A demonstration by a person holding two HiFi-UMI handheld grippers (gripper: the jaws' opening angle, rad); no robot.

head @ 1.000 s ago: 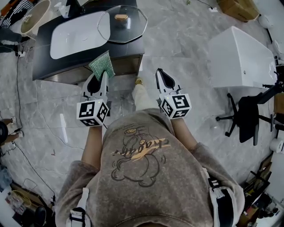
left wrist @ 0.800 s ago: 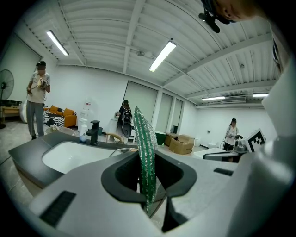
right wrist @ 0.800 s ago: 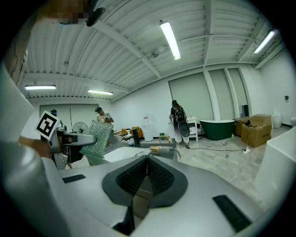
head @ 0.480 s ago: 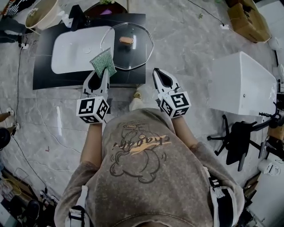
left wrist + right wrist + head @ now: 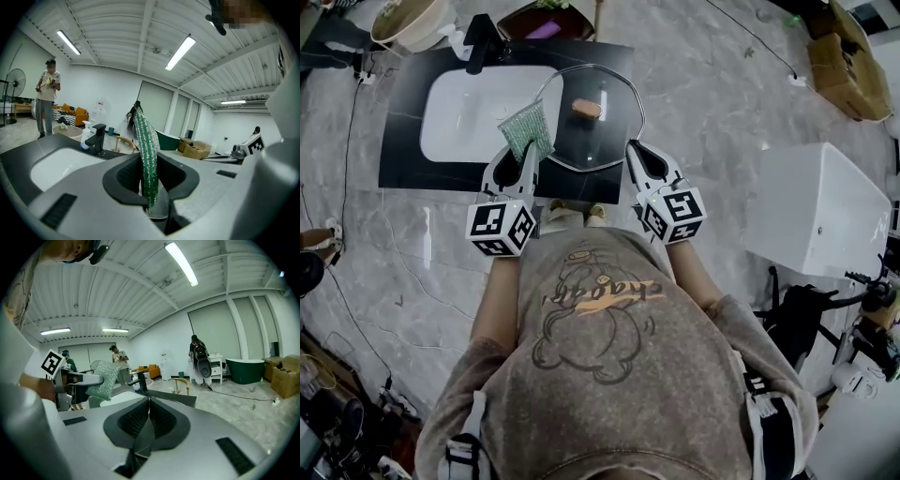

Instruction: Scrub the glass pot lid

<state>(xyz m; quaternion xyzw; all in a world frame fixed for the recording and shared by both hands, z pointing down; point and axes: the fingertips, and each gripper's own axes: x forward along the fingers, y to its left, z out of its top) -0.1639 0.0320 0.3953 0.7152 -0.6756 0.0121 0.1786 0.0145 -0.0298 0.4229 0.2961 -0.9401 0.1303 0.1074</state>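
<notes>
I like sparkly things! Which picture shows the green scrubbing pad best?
The head view: the green mesh scrubbing pad shows its flat face from above. The left gripper view sees it close but edge-on; the right gripper view shows it small, off to the side.

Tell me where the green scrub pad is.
Head view, left of centre: the green scrub pad sits clamped in the left gripper, between the white sink and the glass pot lid.

Bright, even light from ceiling strip lights (image 5: 180, 51); fisheye edges darken.
</notes>
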